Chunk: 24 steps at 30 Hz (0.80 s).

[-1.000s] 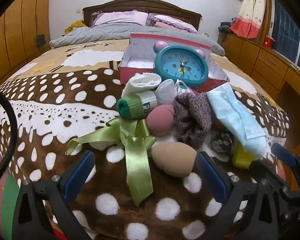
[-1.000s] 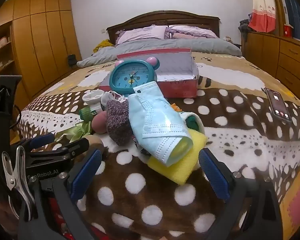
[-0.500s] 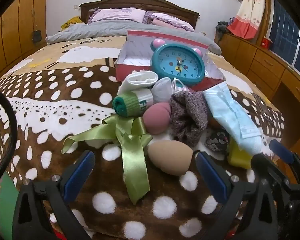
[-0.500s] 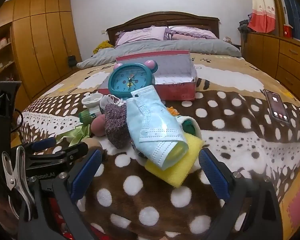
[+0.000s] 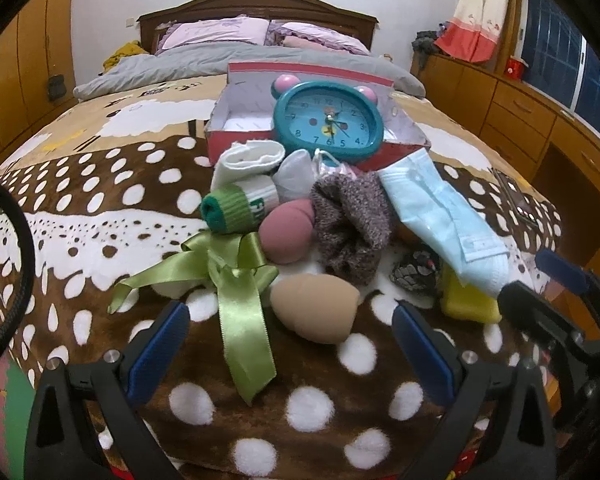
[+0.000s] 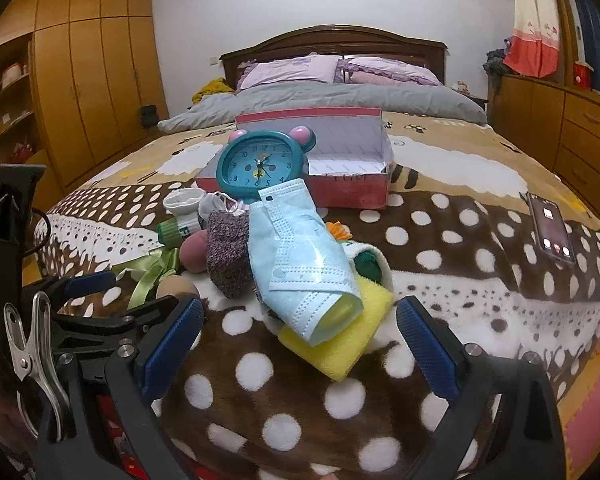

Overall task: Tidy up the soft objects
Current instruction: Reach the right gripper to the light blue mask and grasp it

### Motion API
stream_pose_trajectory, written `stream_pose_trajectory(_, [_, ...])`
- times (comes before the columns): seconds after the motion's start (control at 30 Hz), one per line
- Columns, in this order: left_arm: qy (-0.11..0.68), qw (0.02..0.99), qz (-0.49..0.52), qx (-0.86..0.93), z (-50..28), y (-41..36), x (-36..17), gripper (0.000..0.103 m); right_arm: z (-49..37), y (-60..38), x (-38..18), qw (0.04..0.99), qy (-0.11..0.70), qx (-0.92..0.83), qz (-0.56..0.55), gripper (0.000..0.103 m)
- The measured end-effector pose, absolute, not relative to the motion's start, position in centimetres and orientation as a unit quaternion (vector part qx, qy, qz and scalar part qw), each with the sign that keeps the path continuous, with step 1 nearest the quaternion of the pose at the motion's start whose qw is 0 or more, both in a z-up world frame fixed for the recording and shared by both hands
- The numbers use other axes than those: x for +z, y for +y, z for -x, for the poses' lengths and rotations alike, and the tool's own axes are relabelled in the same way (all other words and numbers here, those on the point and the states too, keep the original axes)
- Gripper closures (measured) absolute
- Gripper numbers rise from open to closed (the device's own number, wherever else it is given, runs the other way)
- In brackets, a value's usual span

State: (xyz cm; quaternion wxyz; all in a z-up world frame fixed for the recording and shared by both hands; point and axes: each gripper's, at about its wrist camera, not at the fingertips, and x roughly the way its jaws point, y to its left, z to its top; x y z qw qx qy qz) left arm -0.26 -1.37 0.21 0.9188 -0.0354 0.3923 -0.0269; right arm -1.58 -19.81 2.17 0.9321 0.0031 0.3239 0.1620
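Observation:
A heap of soft things lies on the spotted brown blanket (image 5: 100, 216). In the left wrist view I see a green ribbon bow (image 5: 236, 280), a beige sponge egg (image 5: 314, 306), a pink sponge egg (image 5: 286, 234), a purple knit sock (image 5: 350, 232), a green-and-white sock roll (image 5: 240, 208) and a blue face mask (image 5: 440, 220). My left gripper (image 5: 290, 346) stands open just short of the beige egg. In the right wrist view the blue face mask (image 6: 300, 256) lies over a yellow sponge (image 6: 340, 340). My right gripper (image 6: 300, 340) is open around the sponge's near end.
A teal alarm clock (image 5: 328, 120) leans against an open red-and-white box (image 5: 244, 120) behind the heap. A phone (image 6: 550, 228) lies on the blanket at the right. Wooden wardrobes (image 6: 80, 80) line the left, drawers (image 6: 580, 128) the right. The left gripper's body (image 6: 80, 320) shows beside my right one.
Both grippers have crept forward and dipped slightly toward the heap, so the objects appear a little nearer. Neither gripper has closed or touched anything.

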Motion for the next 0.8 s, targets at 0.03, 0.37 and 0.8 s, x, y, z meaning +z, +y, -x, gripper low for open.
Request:
stream_pose_trajectory(0.03, [0.392,0.919,0.034,-0.031,0.3,-1.5,0.3,0.002,1.5,-19.9,2.4,0.932,0.324,0.164,-0.002,0.004])
stream_pose_trajectory(0.37, [0.405,0.912,0.01,-0.067,-0.6,-3.0,0.0,0.031,-0.7,-20.8,3.3,0.919,0.339,0.2,0.007,0.02])
stream_pose_trajectory(0.8, [0.437,0.897,0.013,-0.064,-2.5,-2.7,-1.4,0.043,-3.8,-19.8,2.2,0.899,0.37,0.232,0.036,0.034])
